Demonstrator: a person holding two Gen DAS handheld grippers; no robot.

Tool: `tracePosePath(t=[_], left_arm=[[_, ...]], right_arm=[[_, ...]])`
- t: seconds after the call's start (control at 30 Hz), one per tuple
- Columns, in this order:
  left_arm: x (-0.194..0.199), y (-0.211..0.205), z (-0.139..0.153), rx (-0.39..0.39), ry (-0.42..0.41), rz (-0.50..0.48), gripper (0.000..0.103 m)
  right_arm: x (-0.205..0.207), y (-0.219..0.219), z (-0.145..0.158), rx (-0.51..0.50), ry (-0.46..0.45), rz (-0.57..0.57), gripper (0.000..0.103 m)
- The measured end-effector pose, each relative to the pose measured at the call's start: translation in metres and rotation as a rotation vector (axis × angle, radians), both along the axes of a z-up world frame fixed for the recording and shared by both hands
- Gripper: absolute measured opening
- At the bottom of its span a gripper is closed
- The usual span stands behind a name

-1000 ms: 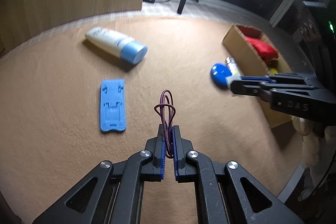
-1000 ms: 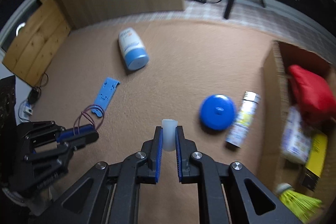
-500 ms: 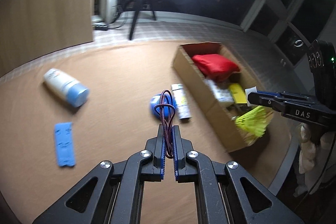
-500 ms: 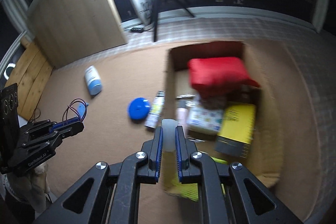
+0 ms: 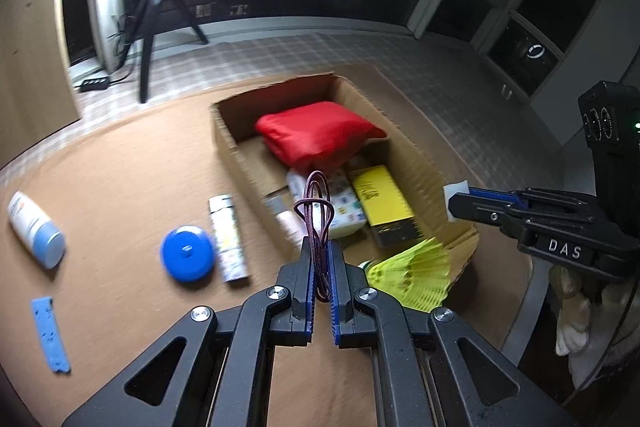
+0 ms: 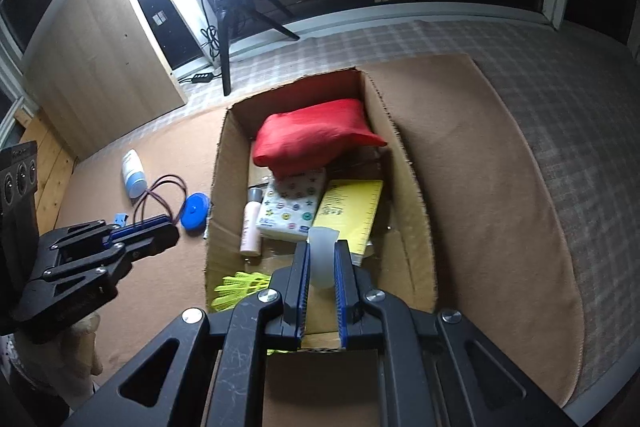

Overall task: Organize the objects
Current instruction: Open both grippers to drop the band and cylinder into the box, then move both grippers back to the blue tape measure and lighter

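My left gripper (image 5: 320, 251) is shut on a looped dark purple cord (image 5: 317, 211), held in the air just left of the open cardboard box (image 5: 234, 151). My right gripper (image 6: 322, 255) is shut on a small translucent white cup (image 6: 323, 259) above the box's near end (image 6: 214, 227). Inside the box lie a red pouch (image 6: 316, 135), a yellow box (image 6: 352, 215), a patterned white pack (image 6: 292, 207), a pale tube (image 6: 250, 227) and a yellow-green shuttlecock (image 6: 240, 287). The right gripper (image 5: 460, 201) shows at the right of the left wrist view, and the left gripper (image 6: 168, 223) at the left of the right wrist view.
On the brown carpet left of the box lie a blue round lid (image 5: 187, 253), a white patterned can (image 5: 228, 239), a white bottle with a blue cap (image 5: 36, 227) and a flat blue plastic piece (image 5: 50, 335). A ring light on a tripod (image 6: 228, 39) and a wooden panel (image 6: 100, 67) stand behind.
Both grippers have swung right from the open carpet to the cardboard box, each keeping its hold. The box now fills the middle of both views.
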State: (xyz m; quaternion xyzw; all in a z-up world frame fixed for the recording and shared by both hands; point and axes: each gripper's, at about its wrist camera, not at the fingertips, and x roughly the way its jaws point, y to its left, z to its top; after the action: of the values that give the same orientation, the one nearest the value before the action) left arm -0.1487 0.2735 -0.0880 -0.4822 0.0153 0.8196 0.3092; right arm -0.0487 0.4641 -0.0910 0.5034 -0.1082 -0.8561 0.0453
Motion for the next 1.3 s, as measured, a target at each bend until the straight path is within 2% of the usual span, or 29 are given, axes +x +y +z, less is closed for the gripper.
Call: tracePosePath(t=[0.13, 0.2, 0.23, 0.27, 0.3, 0.33, 0.53, 0.73, 1.2, 1.3], left_arm=[[-0.003, 0.017, 0.001, 0.002, 0.007, -0.022, 0.008], [-0.005, 0.021, 0.002, 0.003, 0.007, -0.027, 0.025], [-0.005, 0.021, 0.003, 0.005, 0.013, -0.024, 0.041], [-0.006, 0.02, 0.004, 0.007, 0.02, -0.019, 0.048], [-0.006, 0.018, 0.004, 0.007, 0.024, -0.015, 0.048], [-0.006, 0.016, 0.004, 0.008, 0.021, -0.012, 0.048], [-0.006, -0.007, 0.002, 0.014, 0.003, 0.027, 0.048], [-0.003, -0.041, 0.0, 0.003, -0.008, 0.086, 0.048], [0.005, -0.163, -0.006, -0.039, -0.02, 0.302, 0.048], [0.002, -0.195, -0.006, -0.039, -0.024, 0.36, 0.053]], right_arm=[[0.001, 0.005, 0.001, 0.009, 0.009, -0.003, 0.019], [0.001, 0.008, 0.002, 0.011, 0.015, -0.009, 0.03], [0.002, 0.009, 0.003, 0.008, 0.018, -0.013, 0.035], [0.002, 0.01, 0.004, 0.007, 0.022, -0.02, 0.044], [0.003, 0.011, 0.005, 0.009, 0.026, -0.025, 0.05], [0.003, 0.012, 0.006, 0.011, 0.032, -0.03, 0.051], [0.003, 0.011, 0.005, -0.025, 0.025, -0.047, 0.053], [0.0, -0.007, 0.009, -0.035, 0.034, -0.023, 0.055], [-0.019, -0.093, 0.009, -0.029, 0.025, 0.16, 0.055], [-0.03, -0.114, 0.01, -0.037, 0.023, 0.204, 0.055]])
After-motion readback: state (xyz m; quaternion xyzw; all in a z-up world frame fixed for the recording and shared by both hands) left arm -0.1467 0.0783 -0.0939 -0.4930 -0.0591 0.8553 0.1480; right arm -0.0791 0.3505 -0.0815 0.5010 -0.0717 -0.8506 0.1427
